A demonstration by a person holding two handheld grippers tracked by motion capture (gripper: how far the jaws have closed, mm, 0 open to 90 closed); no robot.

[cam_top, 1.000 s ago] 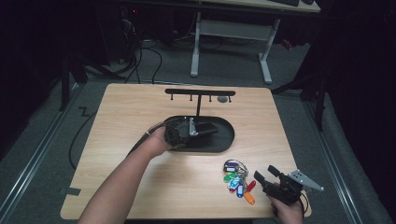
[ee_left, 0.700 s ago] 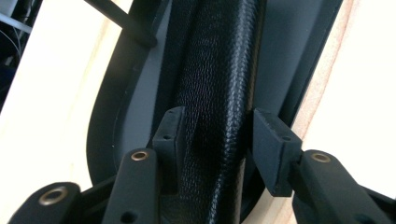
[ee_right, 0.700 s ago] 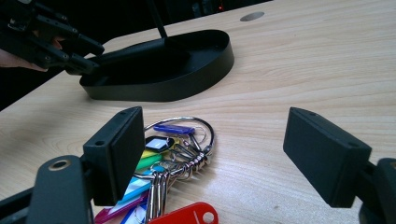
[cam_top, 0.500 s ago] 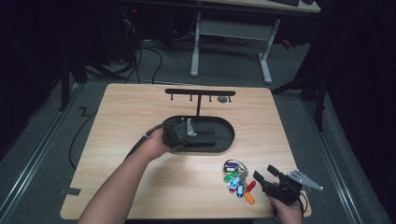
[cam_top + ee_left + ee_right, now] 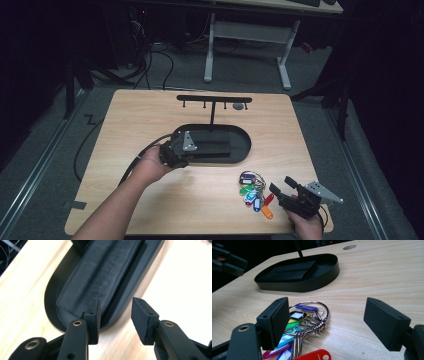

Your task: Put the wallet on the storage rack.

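Note:
A black oval tray (image 5: 242, 150) lies mid-table with a flat black textured wallet (image 5: 105, 277) inside it. My left gripper (image 5: 186, 152) hovers at the tray's left end, its jaws open over the rim (image 5: 115, 312) and nothing between them. A bunch of coloured key tags on metal rings (image 5: 255, 192) lies on the wood near the front right. My right gripper (image 5: 281, 186) sits just right of the bunch, wide open (image 5: 325, 315), with the rings (image 5: 308, 322) low between its jaws but untouched.
A black T-shaped hook rack (image 5: 212, 100) rises from the tray's far side. A grey cable hole (image 5: 239, 106) is set in the table behind it. The table's front edge (image 5: 200, 232) runs close to my right gripper. A desk frame (image 5: 245, 45) stands beyond.
My left gripper has drawn back leftward along the tray, from its middle to its left end. The right gripper and the key bunch have stayed put.

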